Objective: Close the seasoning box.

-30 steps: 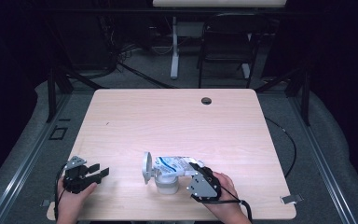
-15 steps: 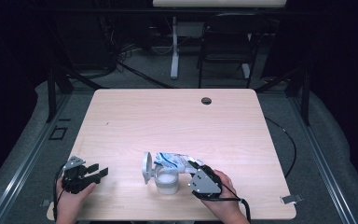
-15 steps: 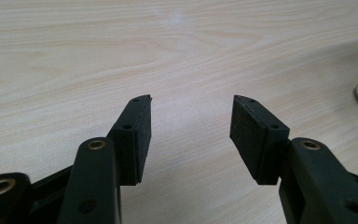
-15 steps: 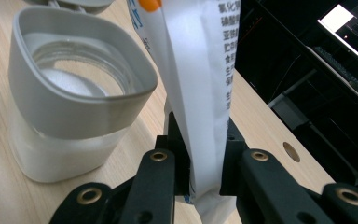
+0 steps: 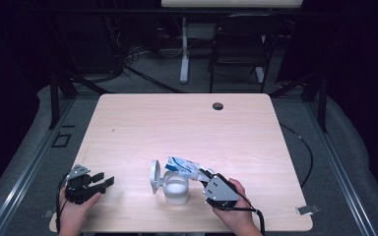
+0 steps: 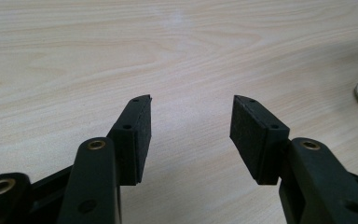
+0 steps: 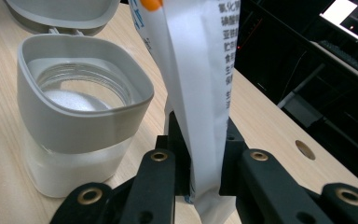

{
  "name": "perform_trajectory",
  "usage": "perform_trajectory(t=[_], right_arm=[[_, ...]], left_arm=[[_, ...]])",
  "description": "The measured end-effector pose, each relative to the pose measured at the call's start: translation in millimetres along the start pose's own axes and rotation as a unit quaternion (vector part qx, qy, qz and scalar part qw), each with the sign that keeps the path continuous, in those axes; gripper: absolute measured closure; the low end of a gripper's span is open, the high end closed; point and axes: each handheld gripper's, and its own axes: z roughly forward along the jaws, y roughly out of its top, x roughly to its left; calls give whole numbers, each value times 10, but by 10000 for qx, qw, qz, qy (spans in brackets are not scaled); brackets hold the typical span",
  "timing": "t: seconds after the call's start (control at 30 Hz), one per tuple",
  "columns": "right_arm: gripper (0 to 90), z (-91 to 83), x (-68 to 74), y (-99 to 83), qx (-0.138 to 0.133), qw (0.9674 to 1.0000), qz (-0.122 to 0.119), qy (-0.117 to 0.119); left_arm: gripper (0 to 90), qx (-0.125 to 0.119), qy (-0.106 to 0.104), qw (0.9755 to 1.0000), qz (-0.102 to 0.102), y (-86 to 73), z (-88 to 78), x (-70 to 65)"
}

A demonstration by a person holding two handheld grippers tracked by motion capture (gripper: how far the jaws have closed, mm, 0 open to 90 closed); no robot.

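Packet [image 5: 183,166] now lower over jar [image 5: 175,189] of white powder [image 7: 70,99].

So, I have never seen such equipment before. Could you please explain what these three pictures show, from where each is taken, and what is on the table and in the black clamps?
A person sits at a wooden table and holds a hand-operated gripper with two black jaws in each hand; there is no robot arm. The high view looks down from above the person's side. The other two pictures come from small cameras riding on the grippers, looking along their jaws.

The left gripper rests near the table's left front corner, open, with nothing between its pads.

The right gripper is shut on a white and blue packet and holds it tilted over a small clear jar. The jar has a grey rim, its hinged lid stands open, and some white powder lies inside.
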Motion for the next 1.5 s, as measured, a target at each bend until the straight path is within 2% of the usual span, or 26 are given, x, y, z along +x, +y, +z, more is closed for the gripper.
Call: perform_trajectory(t=[0.37, 0.63, 0.67, 1.0, 1.5], right_arm=[[805, 53, -3, -66, 34, 9995, 282, 108], [806, 79, -32, -112, 80, 9989, 448, 87], [806, 83, -47, -124, 70, 9987, 491, 81], [806, 120, -95, -229, 261, 9985, 478, -7], [807, 200, -241, -409, 565, 9964, 612, -125]], left_arm=[[487, 35, -12, 10000, 13, -7, 2, 4], [487, 62, -10, 10000, 1, -13, -1, 17], [486, -2, 15, 10000, -17, -21, 8, 16], [486, 17, 17, 10000, 7, -23, 5, 12], [486, 79, 42, 10000, 31, -22, -5, 3]])
